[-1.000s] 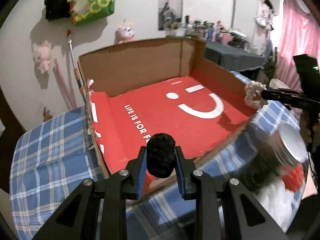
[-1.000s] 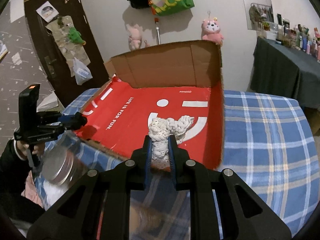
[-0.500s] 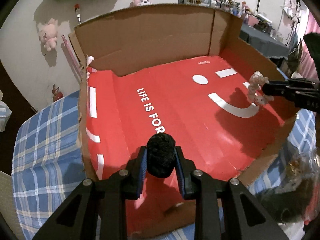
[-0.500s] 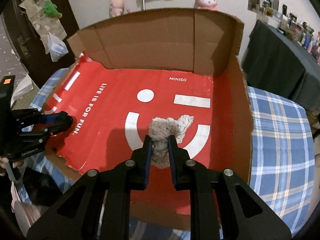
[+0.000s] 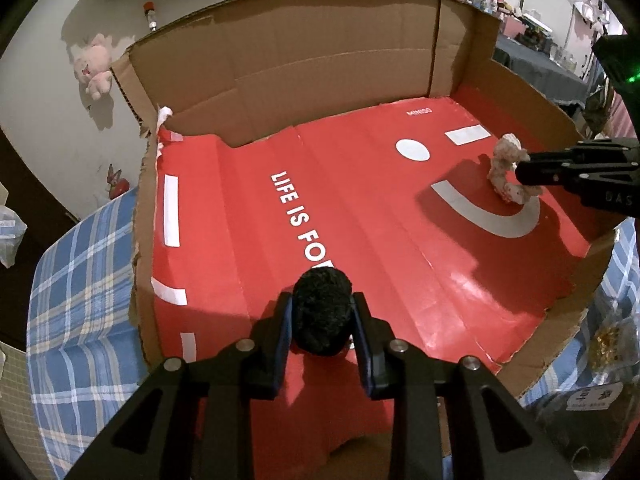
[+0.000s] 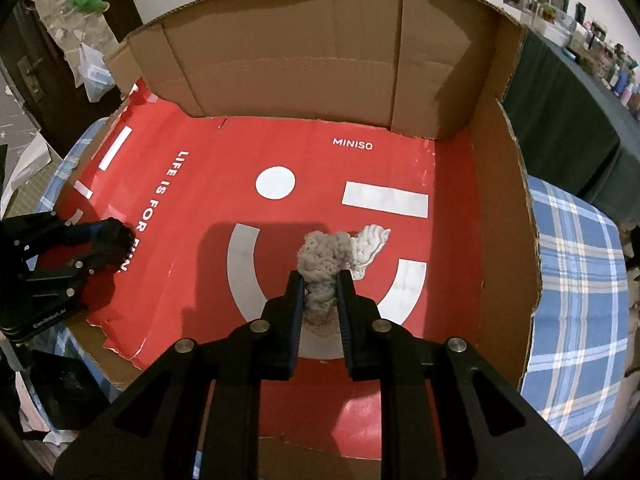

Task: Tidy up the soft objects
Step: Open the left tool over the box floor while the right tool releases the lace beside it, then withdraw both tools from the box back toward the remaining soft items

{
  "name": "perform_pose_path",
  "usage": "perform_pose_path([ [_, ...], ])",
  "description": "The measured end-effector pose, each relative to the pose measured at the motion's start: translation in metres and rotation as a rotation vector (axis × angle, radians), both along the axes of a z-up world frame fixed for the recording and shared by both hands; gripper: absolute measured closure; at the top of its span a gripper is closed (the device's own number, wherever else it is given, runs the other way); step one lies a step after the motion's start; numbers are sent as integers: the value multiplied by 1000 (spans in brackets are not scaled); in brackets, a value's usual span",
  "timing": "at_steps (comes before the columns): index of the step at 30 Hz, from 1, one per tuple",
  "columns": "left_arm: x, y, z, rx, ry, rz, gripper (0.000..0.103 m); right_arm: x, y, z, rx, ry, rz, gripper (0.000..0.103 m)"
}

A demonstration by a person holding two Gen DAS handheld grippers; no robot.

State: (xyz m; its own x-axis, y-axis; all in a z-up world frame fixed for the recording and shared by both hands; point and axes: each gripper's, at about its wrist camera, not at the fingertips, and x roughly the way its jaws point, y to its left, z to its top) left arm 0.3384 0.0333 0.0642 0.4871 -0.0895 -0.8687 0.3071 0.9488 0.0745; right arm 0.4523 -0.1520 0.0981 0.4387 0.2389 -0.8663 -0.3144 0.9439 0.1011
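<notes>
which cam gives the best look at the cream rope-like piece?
Right wrist view: the cream rope piece sits centre frame, clamped in the right gripper, its twisted strands clear above the red box floor. Left wrist view shows it only small at the right edge, partly behind the fingers.

The bench (image 6: 576, 264) is covered with a blue plaid cloth (image 5: 80, 280). A wide, open cardboard box (image 6: 500, 208) with a red printed floor sits directly on it, covering most of the visible top.
</notes>
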Motion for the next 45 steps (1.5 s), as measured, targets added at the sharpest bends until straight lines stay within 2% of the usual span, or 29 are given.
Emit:
perform_pose_path([
  [7, 2, -2, -1, -4, 1, -3, 67, -1, -4, -3, -25, 12, -13, 86],
  [17, -2, -6, 7, -30, -36, -21, 46, 1, 1, -5, -51, 23, -22, 82],
  [20, -3, -6, 11, -34, -57, -16, 35, 0, 2, -3, -53, 19, -21, 81],
  [22, -5, -6, 15, -49, -69, -14, 35, -1, 3, -3, -53, 16, -21, 75],
  [23, -6, -6, 17, -57, -72, -14, 34, -3, 3, -1, -53, 13, -21, 63],
  [24, -7, -6, 18, -60, -77, -14, 33, -5, 2, 0, -53, 10, -20, 38],
  [25, -9, -6, 20, -63, -84, -14, 33, -7, 2, 2, -50, 3, -17, 31],
  [31, -27, -8, 40, -94, -151, -12, 24, -25, -2, 24, -42, -63, -15, 31],
  [36, -52, -9, 69, -125, -249, 1, 10, -52, 0, 53, -43, -139, -8, 31],
  [45, -125, -6, 123, -202, -435, 26, 0, -143, 0, 117, -11, -371, -16, 31],
])
